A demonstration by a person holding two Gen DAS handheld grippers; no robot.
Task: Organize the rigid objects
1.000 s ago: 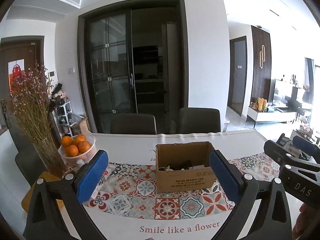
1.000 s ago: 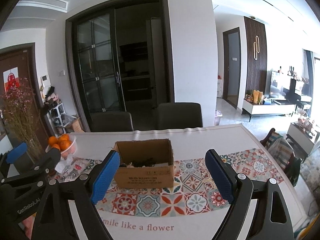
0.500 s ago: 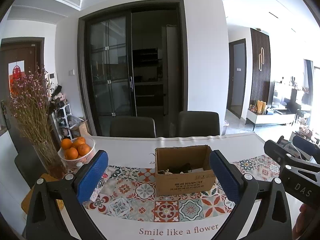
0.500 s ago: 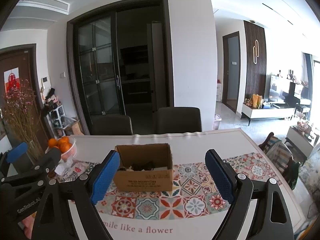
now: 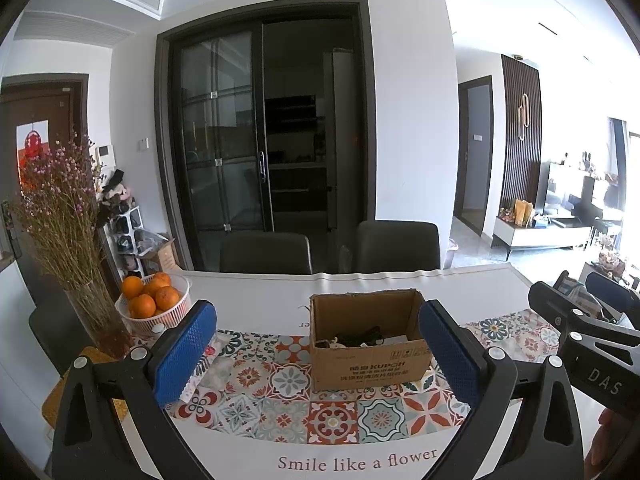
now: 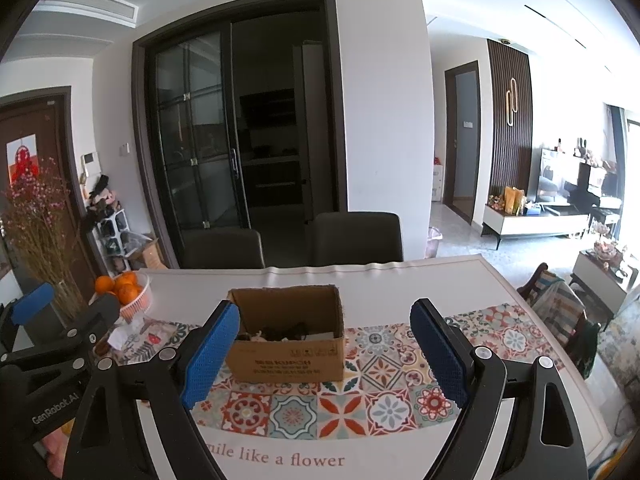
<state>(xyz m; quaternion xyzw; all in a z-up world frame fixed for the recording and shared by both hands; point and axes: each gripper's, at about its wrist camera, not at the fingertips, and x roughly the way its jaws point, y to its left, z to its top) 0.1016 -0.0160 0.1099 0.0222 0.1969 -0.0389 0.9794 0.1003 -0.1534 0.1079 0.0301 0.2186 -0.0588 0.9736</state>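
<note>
The cardboard box (image 5: 370,340) sits open-topped on the tiled runner (image 5: 288,384), its long side running left to right, dark items inside. Left gripper (image 5: 318,354) and right gripper (image 6: 324,354) both spread wide, holding nothing, near side of the box.

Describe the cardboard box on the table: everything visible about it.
The cardboard box is plain brown corrugated card, open-topped, upright on the tiled-pattern runner. Dark print marks its near face. Dark tangled items and something white lie inside, too small to identify. Neither set of tongs touches it; both hang open short of it.
</note>
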